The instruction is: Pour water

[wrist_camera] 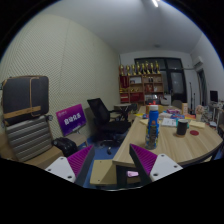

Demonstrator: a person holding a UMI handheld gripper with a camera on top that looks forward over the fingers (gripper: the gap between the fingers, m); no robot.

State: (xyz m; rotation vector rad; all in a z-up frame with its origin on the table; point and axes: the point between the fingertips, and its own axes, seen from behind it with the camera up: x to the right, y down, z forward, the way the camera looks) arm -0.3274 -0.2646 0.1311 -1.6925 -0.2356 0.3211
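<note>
Meanwhile, the hand-held gripper (pixel 111 165) hovers released and empty at the near edge of the wooden bench (pixel 185 143), with the upright blue-capped water bottle (pixel 152 129) standing farther ahead, slightly right.

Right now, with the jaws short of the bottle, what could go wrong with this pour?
1. The bottle stands upright near the table's front edge, beyond the open gripper; a skewed approach could knock it off.
2. A dark cup and other items sit close beside it, so a wide swing might hit them.
</note>
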